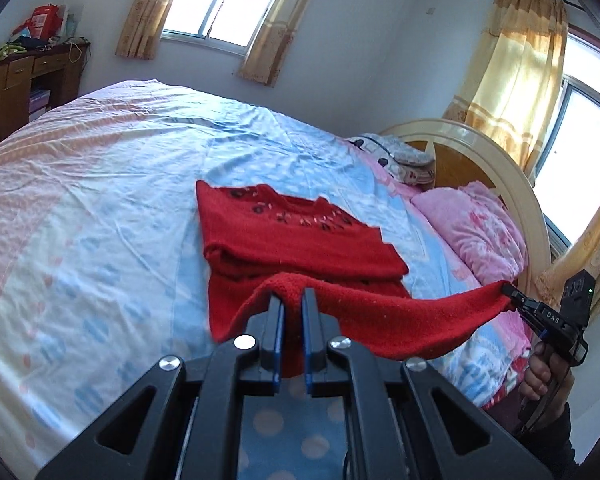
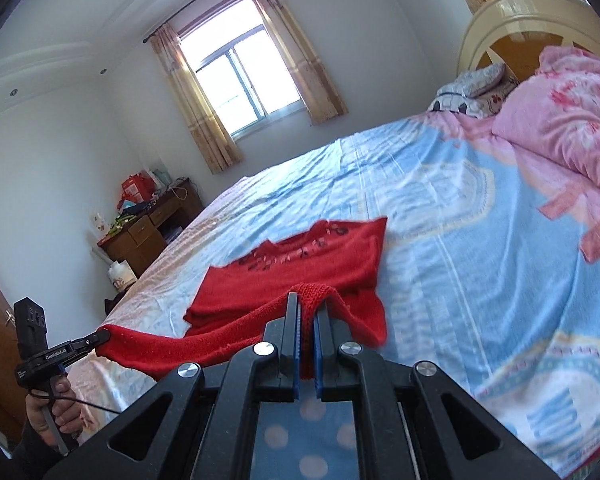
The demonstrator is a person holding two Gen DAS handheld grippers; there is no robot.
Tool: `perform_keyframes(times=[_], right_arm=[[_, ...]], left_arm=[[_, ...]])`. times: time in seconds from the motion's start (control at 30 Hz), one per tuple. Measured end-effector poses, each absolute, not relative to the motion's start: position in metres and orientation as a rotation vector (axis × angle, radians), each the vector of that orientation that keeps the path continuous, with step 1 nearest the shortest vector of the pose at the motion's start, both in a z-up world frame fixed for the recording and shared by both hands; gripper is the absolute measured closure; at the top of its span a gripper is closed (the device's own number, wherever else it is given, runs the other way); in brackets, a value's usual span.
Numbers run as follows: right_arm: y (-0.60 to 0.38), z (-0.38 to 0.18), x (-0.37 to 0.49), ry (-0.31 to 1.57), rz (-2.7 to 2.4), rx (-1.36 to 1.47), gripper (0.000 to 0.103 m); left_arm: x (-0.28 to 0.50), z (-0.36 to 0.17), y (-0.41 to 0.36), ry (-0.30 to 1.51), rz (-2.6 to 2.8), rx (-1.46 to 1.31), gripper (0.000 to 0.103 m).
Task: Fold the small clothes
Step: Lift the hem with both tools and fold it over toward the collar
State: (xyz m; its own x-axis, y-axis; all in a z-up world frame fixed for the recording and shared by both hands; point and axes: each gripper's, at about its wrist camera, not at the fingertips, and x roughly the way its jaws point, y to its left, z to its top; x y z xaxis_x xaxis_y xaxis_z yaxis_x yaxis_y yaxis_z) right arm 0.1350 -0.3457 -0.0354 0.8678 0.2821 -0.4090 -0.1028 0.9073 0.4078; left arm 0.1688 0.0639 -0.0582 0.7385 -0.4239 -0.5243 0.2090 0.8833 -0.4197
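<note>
A red sweater (image 1: 300, 236) lies on a bed (image 1: 100, 184), its near hem lifted between the left gripper (image 1: 292, 300) and right gripper (image 2: 308, 304), both fingers clamped on the knit; only the left view shows a second curtained window (image 1: 580, 152) behind the headboard (image 1: 480, 148).

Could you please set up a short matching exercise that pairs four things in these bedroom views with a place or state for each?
Things:
1. red sweater
2. pink quilt
3. wooden desk
4. left gripper

Descriptions:
A. bunched up by the headboard
B. by the wall, cluttered on top
C. shut on a lifted hem corner
D. near hem raised, the rest lying on the bed

Pairs: 1-D, 2-A, 3-B, 4-C
</note>
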Motion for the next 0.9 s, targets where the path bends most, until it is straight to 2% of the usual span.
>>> perform_keyframes(times=[0.53,0.9], right_arm=[[-0.345,-0.010,0.265,0.480,0.178,0.351,0.099],[-0.345,-0.030,0.344,0.561,0.116,0.344,0.099]], left_arm=[[0.276,-0.047,0.068,0.646,-0.310,-0.375,0.095],[0.348,-0.064,0.068,0.690,-0.262,-0.365,0.095]])
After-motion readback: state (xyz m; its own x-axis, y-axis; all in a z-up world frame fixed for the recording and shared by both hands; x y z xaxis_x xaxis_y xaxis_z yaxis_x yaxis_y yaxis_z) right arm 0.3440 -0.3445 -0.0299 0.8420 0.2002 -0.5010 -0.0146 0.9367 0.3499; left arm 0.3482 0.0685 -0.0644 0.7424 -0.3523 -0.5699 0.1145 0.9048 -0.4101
